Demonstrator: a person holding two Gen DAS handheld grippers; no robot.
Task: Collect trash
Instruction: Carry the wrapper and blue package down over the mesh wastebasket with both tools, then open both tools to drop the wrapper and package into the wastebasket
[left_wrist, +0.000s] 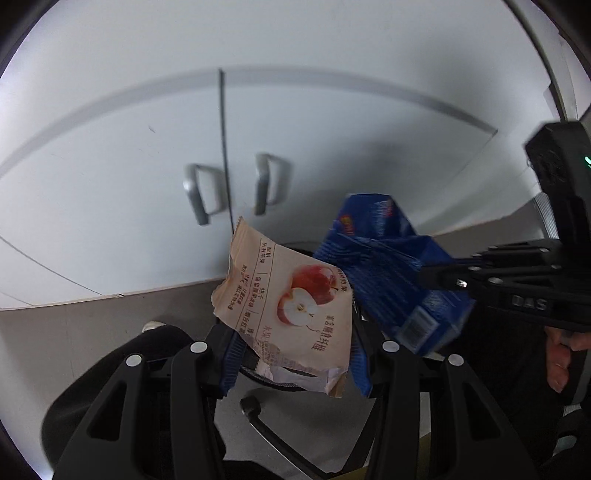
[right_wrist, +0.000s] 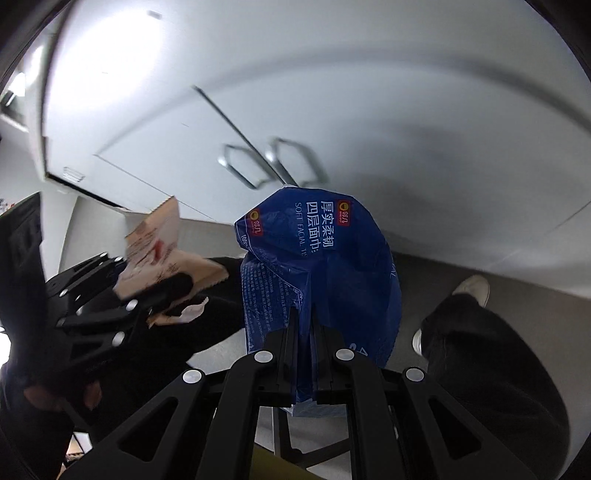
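A beige snack wrapper (left_wrist: 295, 306) with an apple picture hangs in the air, and my left gripper (left_wrist: 295, 354) is shut on its lower part between the blue pads. To its right, a crumpled blue tissue pack (left_wrist: 388, 258) is held by my right gripper (left_wrist: 424, 275), which reaches in from the right. In the right wrist view the right gripper (right_wrist: 304, 325) is shut tight on a fold of the blue tissue pack (right_wrist: 317, 266). At the left of that view the left gripper (right_wrist: 162, 291) holds the beige wrapper (right_wrist: 159, 240). Both grippers point steeply down.
A white cabinet (left_wrist: 110, 184) with two metal handles (left_wrist: 195, 192) stands ahead on the grey floor (left_wrist: 55, 332). A chair base caster (left_wrist: 251, 406) lies below. The person's black trouser legs and a white shoe (right_wrist: 472, 288) are under the grippers. A hand (left_wrist: 557, 362) shows at the right.
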